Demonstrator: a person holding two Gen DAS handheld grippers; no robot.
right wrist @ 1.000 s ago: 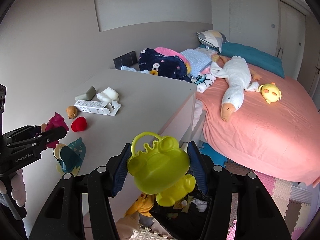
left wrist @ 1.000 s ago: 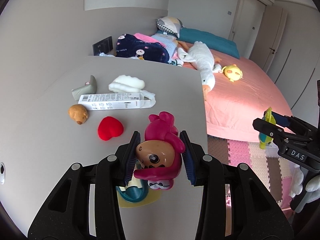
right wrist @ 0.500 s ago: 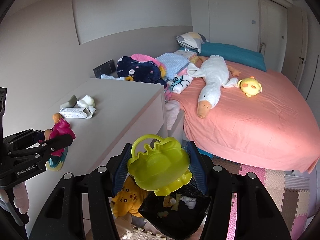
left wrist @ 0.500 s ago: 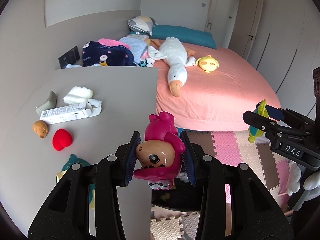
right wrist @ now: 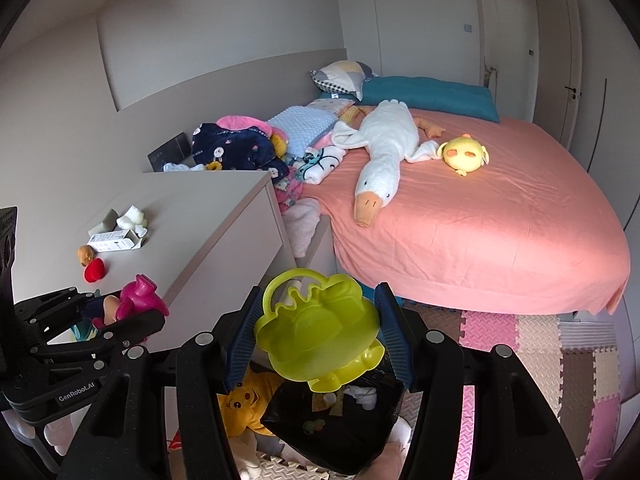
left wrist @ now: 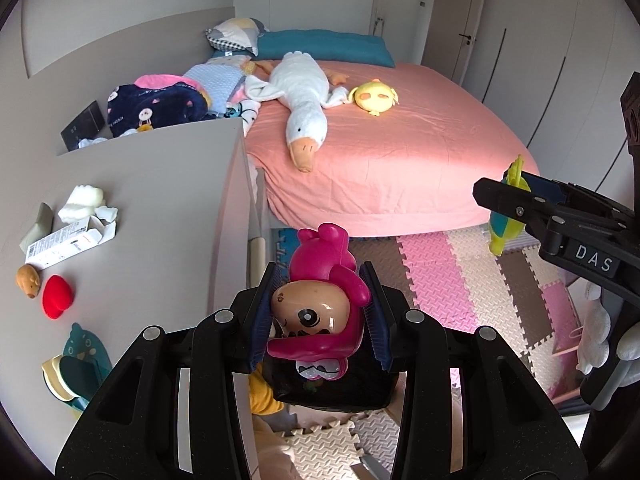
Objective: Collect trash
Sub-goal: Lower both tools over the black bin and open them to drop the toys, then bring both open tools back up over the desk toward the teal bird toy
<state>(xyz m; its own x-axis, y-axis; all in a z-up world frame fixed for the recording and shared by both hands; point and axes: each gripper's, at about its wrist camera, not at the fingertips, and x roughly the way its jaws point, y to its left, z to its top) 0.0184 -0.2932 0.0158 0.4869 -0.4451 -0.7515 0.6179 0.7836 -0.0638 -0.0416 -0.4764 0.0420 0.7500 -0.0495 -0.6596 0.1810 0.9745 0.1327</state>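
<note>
At the bottom centre of both views, I am holding the pink doll toy clamped in my left gripper and the green frog toy in my right gripper, above the black trash bag, so I should be centring each over its mouth before opening the jaws.

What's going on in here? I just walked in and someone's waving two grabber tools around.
A person is clearing up with a gripper in each hand. The left gripper is shut on a pink doll toy, and the right gripper is shut on a yellow-green frog toy. Both hang over a black trash bag on the floor beside the grey cabinet. Neither toy is released yet. A white carton, a red heart and other bits sit on the cabinet.
</note>
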